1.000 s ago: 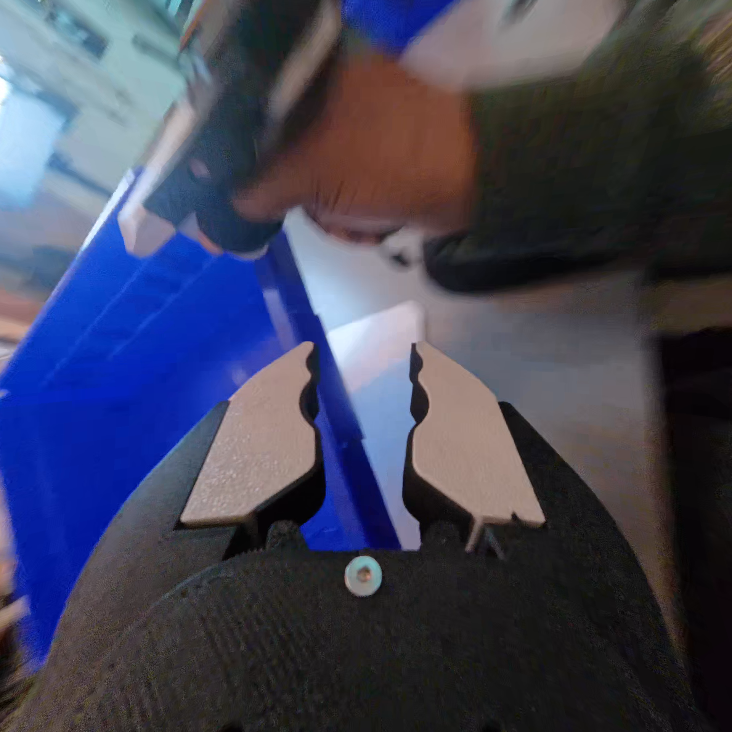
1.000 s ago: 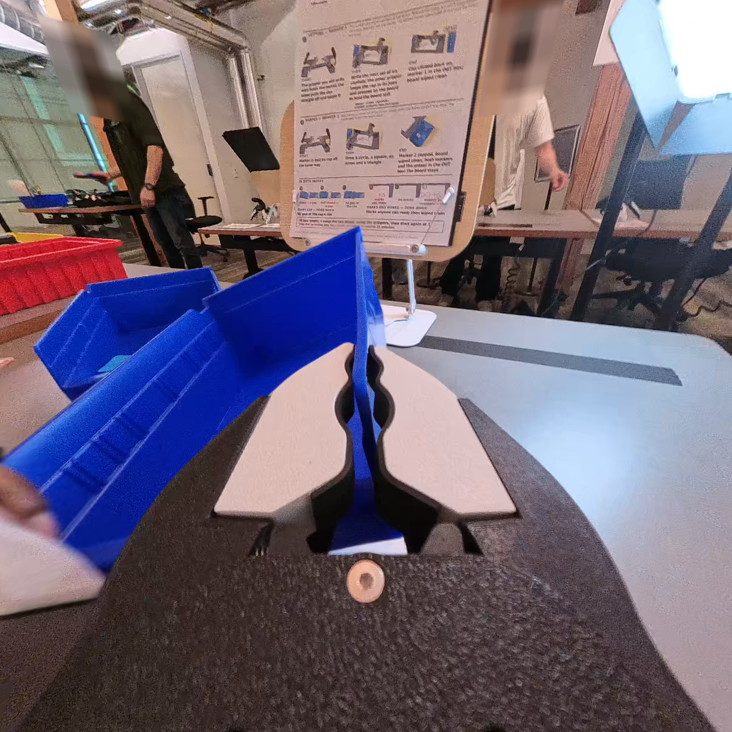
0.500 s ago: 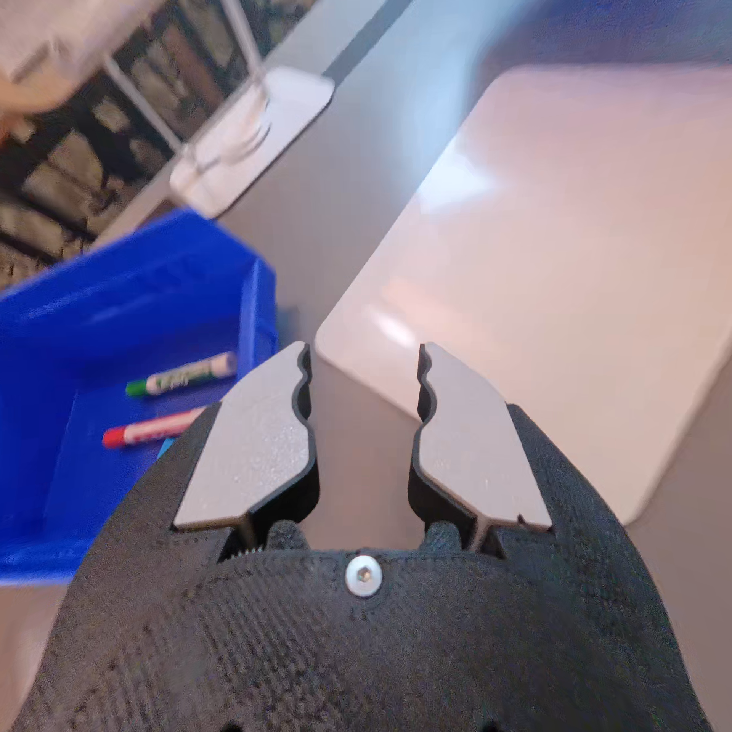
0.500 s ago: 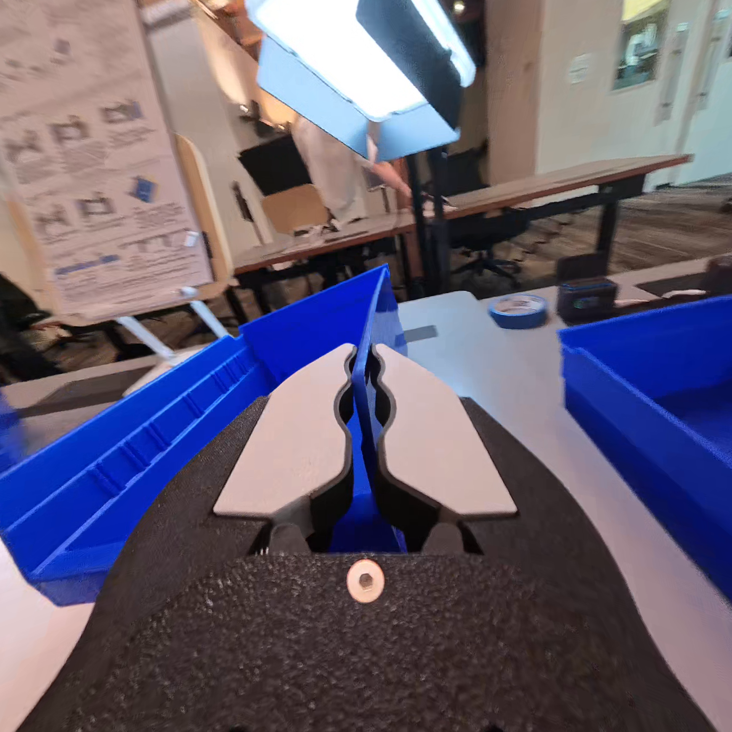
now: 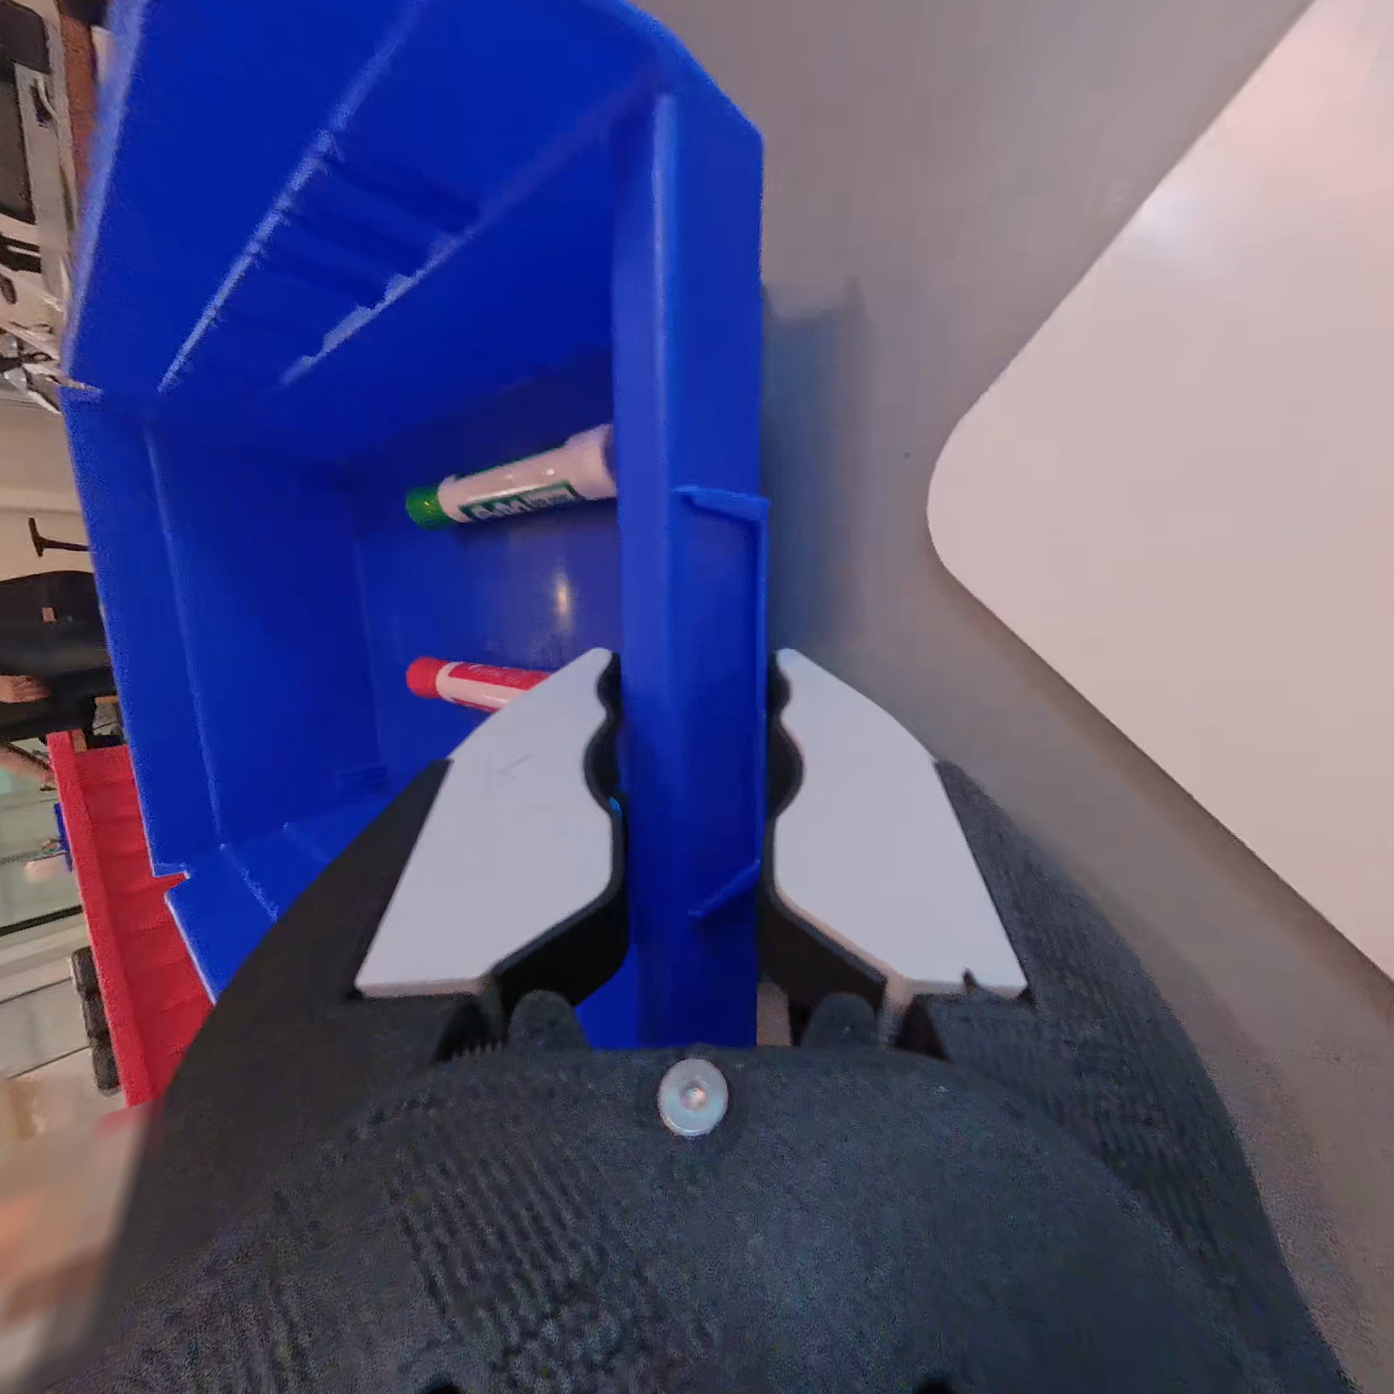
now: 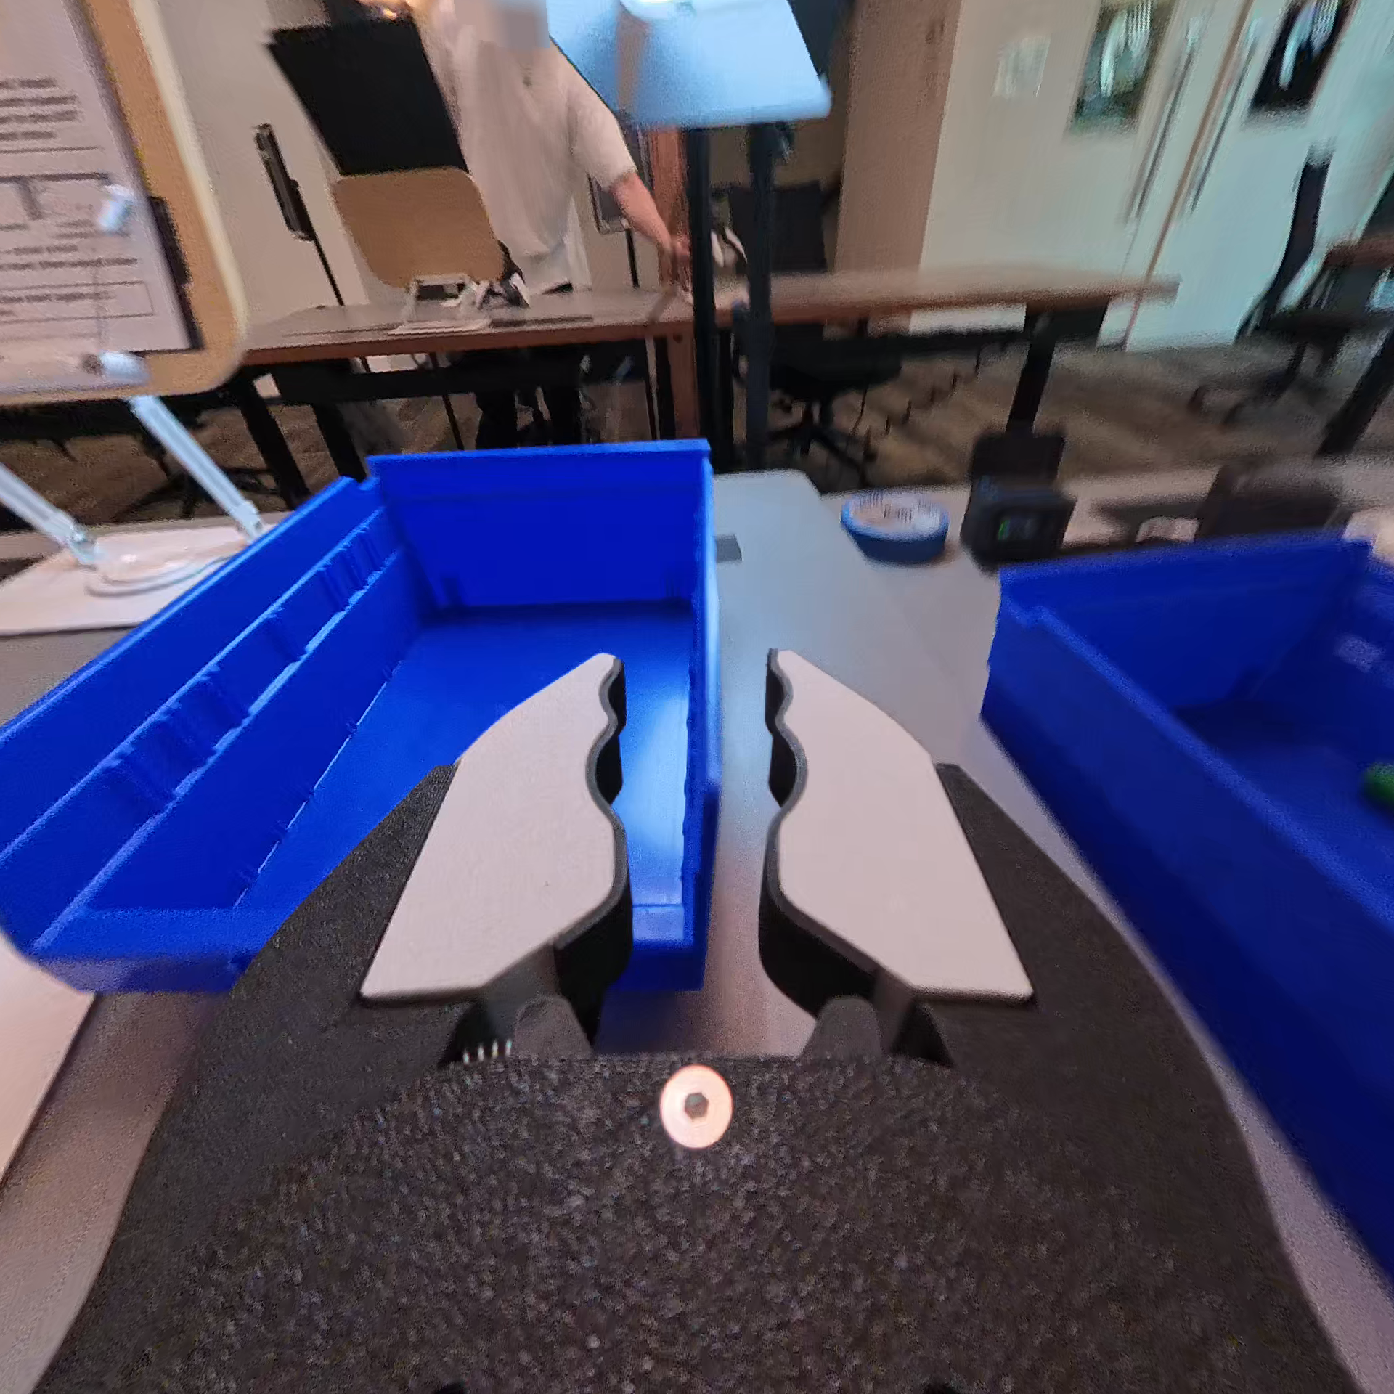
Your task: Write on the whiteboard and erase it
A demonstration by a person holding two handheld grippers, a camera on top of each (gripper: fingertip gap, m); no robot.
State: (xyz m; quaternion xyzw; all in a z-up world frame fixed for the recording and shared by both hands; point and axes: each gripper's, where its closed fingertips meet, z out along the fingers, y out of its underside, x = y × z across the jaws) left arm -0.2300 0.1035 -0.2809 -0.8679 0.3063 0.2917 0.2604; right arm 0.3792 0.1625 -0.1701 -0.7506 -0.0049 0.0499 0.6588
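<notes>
Grey table (image 5: 981, 249) under both tools, office desks and a standing person (image 6: 528, 128) blurred beyond. Left gripper (image 5: 692, 683) tipped on its side, fingers straddling the side wall of a blue bin (image 5: 690, 528); wall fills the gap and seems to touch both pads, though actual clamping cannot be told from the blurred frame. Inside that bin, left of the fingers: green-capped marker (image 5: 513, 490) farther ahead, red-capped marker (image 5: 471, 683) nearer, its end hidden behind the left finger. Whiteboard (image 5: 1207, 490) flat on the table to the right of the left gripper, white, rounded corner, no marks on the visible part. Right gripper (image 6: 694, 664) held level, jaws spread apart, gripping nothing, the right wall of an empty blue bin (image 6: 452, 528) running between them nearer the left finger. Second blue bin (image 6: 1177, 679) to its right, blue tape roll (image 6: 894, 524) ahead.
</notes>
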